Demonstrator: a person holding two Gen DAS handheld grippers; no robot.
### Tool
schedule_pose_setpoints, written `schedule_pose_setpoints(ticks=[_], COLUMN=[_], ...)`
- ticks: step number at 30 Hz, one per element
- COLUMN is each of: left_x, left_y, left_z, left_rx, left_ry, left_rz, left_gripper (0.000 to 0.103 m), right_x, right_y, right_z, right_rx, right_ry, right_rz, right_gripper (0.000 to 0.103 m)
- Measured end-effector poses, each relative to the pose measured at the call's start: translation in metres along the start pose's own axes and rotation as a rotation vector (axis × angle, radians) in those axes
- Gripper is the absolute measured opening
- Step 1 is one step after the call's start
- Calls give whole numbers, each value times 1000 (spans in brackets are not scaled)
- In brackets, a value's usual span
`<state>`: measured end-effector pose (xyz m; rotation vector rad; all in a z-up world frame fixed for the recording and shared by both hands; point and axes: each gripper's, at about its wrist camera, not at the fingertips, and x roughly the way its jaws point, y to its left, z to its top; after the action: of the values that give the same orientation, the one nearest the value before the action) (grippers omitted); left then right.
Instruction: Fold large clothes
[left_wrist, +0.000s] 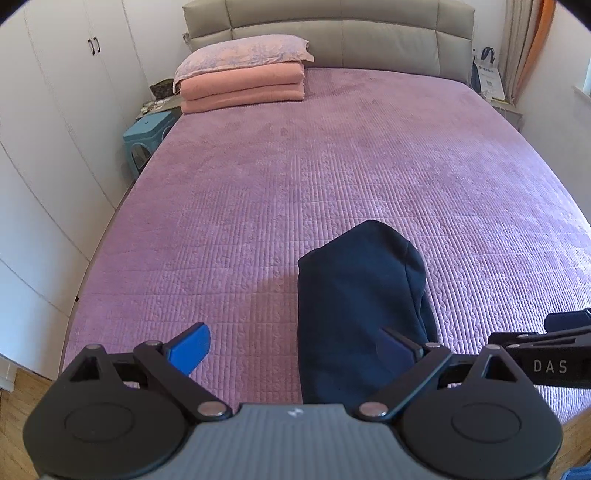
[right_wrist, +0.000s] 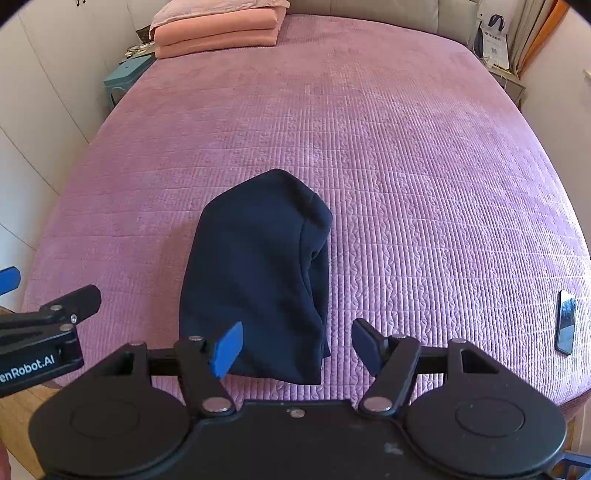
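A dark navy garment (left_wrist: 362, 306) lies folded into a compact bundle on the purple quilted bedspread (left_wrist: 295, 177), near the bed's front edge. My left gripper (left_wrist: 295, 349) hangs open above that edge; its right finger is over the bundle's near part, its left blue pad (left_wrist: 190, 347) over bare quilt. In the right wrist view the same garment (right_wrist: 258, 277) lies straight ahead. My right gripper (right_wrist: 297, 349) stands open over the bundle's near end, nothing pressed between its pads. Each gripper shows at the side of the other's view.
A stack of folded pink blankets (left_wrist: 243, 88) with a pillow (left_wrist: 243, 53) on top sits at the head of the bed, left. A phone (right_wrist: 566, 321) lies on the quilt at the right edge. A blue stool (left_wrist: 147, 136) and white wardrobe doors (left_wrist: 55, 110) stand left of the bed.
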<state>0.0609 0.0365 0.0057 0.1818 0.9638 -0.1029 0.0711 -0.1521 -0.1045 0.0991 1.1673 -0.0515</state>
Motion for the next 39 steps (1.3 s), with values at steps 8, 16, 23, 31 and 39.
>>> schedule_pose_setpoints(ticks=[8,16,23,31,39], left_x=[4,10,14,19,21], left_y=[1,4,1,0,0], left_z=[5,10,13,15,16], left_rx=[9,3,18,23,25], left_ry=[2,14,15,23,25], left_rz=[6,7,7,6,6], left_gripper=[97,97,97,97,97], right_x=[4,6,8,10,11], right_y=[0,-1,-5,-7,-8], right_z=[2,6,8,10,12], right_rx=[7,11,24,28,31], right_ry=[11,13,16,22,26], right_rz=[5,6,9,9,11], right_gripper=[78,78,78,78,78])
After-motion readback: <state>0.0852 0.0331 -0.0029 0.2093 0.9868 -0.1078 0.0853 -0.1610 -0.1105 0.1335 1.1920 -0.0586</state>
